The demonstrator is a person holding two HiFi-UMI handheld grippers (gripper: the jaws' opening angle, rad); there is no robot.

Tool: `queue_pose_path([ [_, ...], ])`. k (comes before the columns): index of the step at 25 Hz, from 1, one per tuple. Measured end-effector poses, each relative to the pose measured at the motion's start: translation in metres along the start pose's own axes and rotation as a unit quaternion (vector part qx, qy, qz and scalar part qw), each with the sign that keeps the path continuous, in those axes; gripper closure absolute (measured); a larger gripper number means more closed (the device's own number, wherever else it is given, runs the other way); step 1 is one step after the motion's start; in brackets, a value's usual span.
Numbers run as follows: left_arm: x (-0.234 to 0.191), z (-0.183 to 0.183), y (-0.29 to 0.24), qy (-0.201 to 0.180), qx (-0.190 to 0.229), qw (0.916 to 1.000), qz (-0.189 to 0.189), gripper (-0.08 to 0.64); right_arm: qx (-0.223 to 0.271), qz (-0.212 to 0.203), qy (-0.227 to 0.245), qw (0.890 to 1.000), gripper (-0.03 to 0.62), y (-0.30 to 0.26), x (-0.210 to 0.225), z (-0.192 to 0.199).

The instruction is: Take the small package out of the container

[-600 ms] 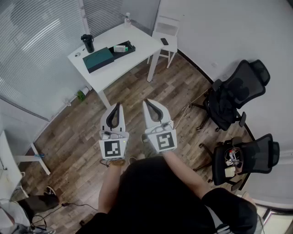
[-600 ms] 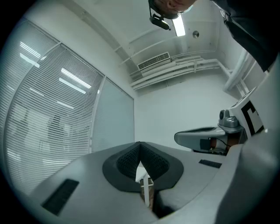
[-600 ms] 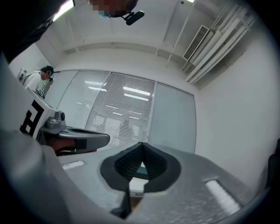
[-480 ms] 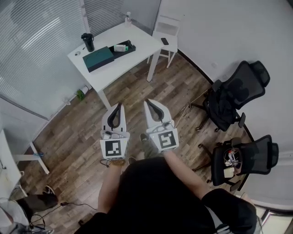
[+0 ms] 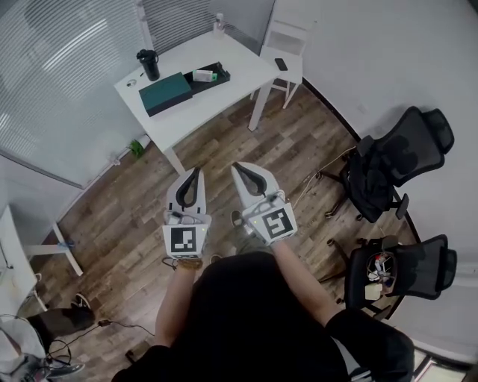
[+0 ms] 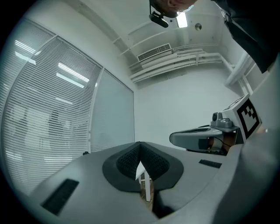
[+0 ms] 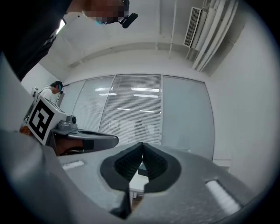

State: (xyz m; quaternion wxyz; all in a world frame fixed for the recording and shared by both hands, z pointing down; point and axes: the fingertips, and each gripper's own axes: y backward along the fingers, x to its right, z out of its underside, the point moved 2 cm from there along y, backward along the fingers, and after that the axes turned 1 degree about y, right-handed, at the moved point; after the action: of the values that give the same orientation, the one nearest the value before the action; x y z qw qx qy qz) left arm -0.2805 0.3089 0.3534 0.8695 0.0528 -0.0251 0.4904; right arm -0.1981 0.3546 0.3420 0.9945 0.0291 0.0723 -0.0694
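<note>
A white table (image 5: pixel 233 89) stands far ahead across the room. On it lie a dark green box (image 5: pixel 165 92) and a black tray (image 5: pixel 214 77) that holds a small white and green package (image 5: pixel 203 75). My left gripper (image 5: pixel 196 171) and right gripper (image 5: pixel 237 166) are held side by side over the wooden floor, well short of the table, tips pointing toward it. Both are shut with nothing between the jaws. In the left gripper view the jaws (image 6: pixel 141 151) meet at the tip, and in the right gripper view the jaws (image 7: pixel 142 153) do the same.
A black cup (image 5: pixel 149 64) and a bottle (image 5: pixel 219 22) stand on the table. A white chair (image 5: pixel 287 41) with a phone (image 5: pixel 281 65) on its seat is beside it. Two black office chairs (image 5: pixel 392 153) (image 5: pixel 407 265) stand at the right. Another white desk (image 5: pixel 19 254) is at the left.
The head view has shifted, so the table now sits a little lower and to the right. Both grippers stay shut and side by side; the right one has edged slightly forward.
</note>
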Motion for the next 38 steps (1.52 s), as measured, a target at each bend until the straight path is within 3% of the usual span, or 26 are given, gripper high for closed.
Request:
queue_pose_path([
  [7, 0.006, 0.003, -0.062, 0.020, -0.036, 0.9990, -0.016, 0.561, 0.005, -0.017, -0.013, 1.000, 0.594, -0.030, 0.063, 0.017],
  [21, 0.002, 0.019, -0.199, 0.027, -0.032, 0.9964, -0.074, 0.562, -0.017, -0.101, -0.029, 0.994, 0.593, -0.101, 0.197, 0.065],
  [29, -0.006, 0.031, -0.244, 0.025, -0.043, 0.9940, -0.098, 0.561, -0.001, -0.142, -0.051, 0.988, 0.592, -0.146, 0.240, 0.081],
  [38, -0.040, 0.055, -0.297, 0.027, -0.054, 0.9933, -0.099, 0.561, -0.004, -0.139, -0.037, 0.990, 0.592, -0.199, 0.274, 0.098],
])
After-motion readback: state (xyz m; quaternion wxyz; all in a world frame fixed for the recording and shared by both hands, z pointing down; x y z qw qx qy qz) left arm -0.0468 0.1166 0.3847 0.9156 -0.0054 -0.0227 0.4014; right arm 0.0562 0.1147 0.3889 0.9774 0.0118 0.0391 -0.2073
